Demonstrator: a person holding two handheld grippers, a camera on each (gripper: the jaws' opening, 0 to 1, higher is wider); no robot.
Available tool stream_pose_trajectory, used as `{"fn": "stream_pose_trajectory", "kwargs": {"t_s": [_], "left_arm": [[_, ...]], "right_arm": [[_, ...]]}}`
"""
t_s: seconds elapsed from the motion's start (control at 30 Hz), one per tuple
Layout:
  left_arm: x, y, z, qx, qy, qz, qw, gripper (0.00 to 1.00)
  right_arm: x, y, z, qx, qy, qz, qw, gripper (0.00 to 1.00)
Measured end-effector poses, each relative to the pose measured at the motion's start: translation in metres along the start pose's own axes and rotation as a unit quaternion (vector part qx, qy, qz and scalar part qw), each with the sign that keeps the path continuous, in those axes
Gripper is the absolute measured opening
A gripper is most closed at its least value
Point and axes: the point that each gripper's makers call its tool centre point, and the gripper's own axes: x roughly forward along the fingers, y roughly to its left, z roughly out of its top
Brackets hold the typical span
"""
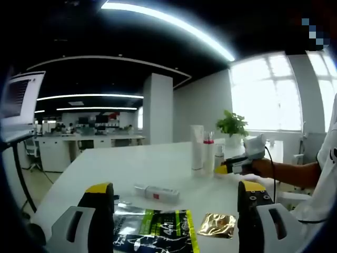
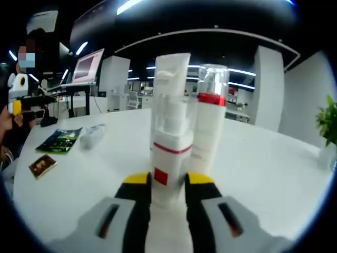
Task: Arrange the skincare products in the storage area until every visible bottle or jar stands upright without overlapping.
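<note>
Left gripper view: the left gripper (image 1: 176, 211) rises from 6 o'clock with its yellow-tipped jaws set wide apart, holding nothing. Between them on the white table (image 1: 105, 168) lie a green-and-black sachet (image 1: 154, 232) and, toward 5 o'clock, a gold foil packet (image 1: 217, 224). Just beyond, a small white tube (image 1: 157, 193) lies flat, its long axis running roughly 9 to 3 o'clock across the view. At about 2 o'clock from centre stands a cluster of upright products: a tall white tube (image 1: 197, 149), a red-collared bottle (image 1: 208, 153) touching it, and a small pump bottle (image 1: 219, 156) just beside them. The right gripper (image 1: 231, 167) reaches in from 3 o'clock, held by a person's arm (image 1: 287, 173). A potted plant (image 1: 232, 126) stands behind the cluster.

Right gripper view: the right gripper (image 2: 168, 185) is clamped on a white pump bottle with a red band (image 2: 169, 158), which stands upright, long axis vertical, top toward 12 o'clock. The tall white tube (image 2: 171, 79) stands directly behind it, and the red-collared bottle (image 2: 210, 121), clear cap uppermost, is upright at 1 o'clock. At 9 o'clock lie the sachet (image 2: 60, 140), the gold packet (image 2: 43, 164) and the flat tube (image 2: 93, 134).
</note>
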Motion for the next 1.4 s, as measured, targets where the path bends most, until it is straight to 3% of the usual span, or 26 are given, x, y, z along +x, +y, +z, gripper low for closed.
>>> {"fn": "stream_pose_trajectory", "kwargs": {"t_s": [0.6, 1.4], "left_arm": [[-0.016, 0.007, 0.000, 0.003, 0.004, 0.029, 0.9996, 0.99], [-0.018, 0.010, -0.001, 0.005, 0.007, 0.036, 0.9993, 0.99]], "right_arm": [[0.005, -0.011, 0.000, -0.011, 0.002, -0.001, 0.9999, 0.25], [0.007, -0.016, -0.001, -0.007, -0.015, 0.017, 0.9997, 0.25]]}}
